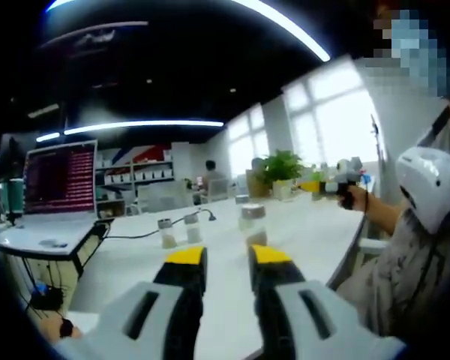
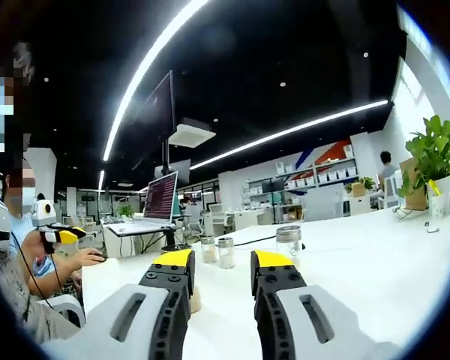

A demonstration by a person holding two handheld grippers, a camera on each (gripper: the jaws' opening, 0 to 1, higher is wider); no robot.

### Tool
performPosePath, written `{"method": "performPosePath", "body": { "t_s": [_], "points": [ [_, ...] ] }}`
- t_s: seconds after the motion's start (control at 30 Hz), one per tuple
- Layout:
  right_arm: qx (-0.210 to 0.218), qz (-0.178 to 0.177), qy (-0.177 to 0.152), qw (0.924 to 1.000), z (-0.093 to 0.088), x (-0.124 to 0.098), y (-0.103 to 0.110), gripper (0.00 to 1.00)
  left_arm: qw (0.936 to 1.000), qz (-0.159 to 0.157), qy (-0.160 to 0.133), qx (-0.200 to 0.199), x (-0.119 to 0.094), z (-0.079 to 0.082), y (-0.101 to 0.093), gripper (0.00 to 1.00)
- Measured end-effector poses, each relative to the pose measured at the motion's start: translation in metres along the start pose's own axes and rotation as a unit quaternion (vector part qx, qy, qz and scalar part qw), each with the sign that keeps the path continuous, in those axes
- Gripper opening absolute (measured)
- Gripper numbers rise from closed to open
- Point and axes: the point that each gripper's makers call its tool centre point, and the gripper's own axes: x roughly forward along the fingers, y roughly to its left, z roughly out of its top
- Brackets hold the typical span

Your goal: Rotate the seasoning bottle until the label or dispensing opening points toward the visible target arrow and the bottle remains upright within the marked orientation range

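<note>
Three small glass seasoning bottles with metal caps stand upright on the white table (image 1: 300, 232). In the left gripper view the largest bottle (image 1: 253, 226) is just beyond my right jaw tip, and two smaller ones (image 1: 166, 233) (image 1: 193, 227) stand to the left. My left gripper (image 1: 226, 256) is open, its yellow-tipped jaws holding nothing, short of the bottles. In the right gripper view the same bottles (image 2: 288, 244) (image 2: 226, 253) (image 2: 208, 249) stand ahead of my right gripper (image 2: 221, 261), which is also open and holds nothing.
An open laptop (image 1: 60, 180) sits on a side desk at the left, with a black cable (image 1: 135, 235) running toward the bottles. A potted plant (image 1: 281, 169) stands at the table's far end. The person's hand holds the right gripper (image 1: 343, 178) above the table's right edge.
</note>
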Motion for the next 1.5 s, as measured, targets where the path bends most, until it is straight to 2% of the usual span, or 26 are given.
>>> {"method": "performPosePath", "body": {
  "t_s": [0.47,0.6,0.8,1.2,1.5],
  "points": [
    [-0.004,-0.020,0.001,0.9998,0.005,-0.017,0.007,0.28,0.9997,-0.025,-0.008,0.001,0.014,0.002,-0.002,0.24],
    [-0.006,-0.037,-0.012,0.9992,0.010,-0.025,0.006,0.27,0.9995,-0.030,-0.013,0.003,0.017,0.004,-0.001,0.24],
    [-0.009,-0.053,-0.010,0.9985,0.008,-0.031,0.004,0.27,0.9989,-0.042,-0.018,0.003,0.025,0.005,-0.001,0.24],
    [-0.008,-0.076,-0.016,0.9970,0.009,-0.043,-0.001,0.26,0.9981,-0.059,-0.021,0.003,0.036,0.007,0.005,0.24],
    [-0.006,-0.084,-0.024,0.9962,0.012,-0.051,-0.002,0.26,0.9973,-0.071,-0.019,0.002,0.043,0.006,0.002,0.24]
  ]
}}
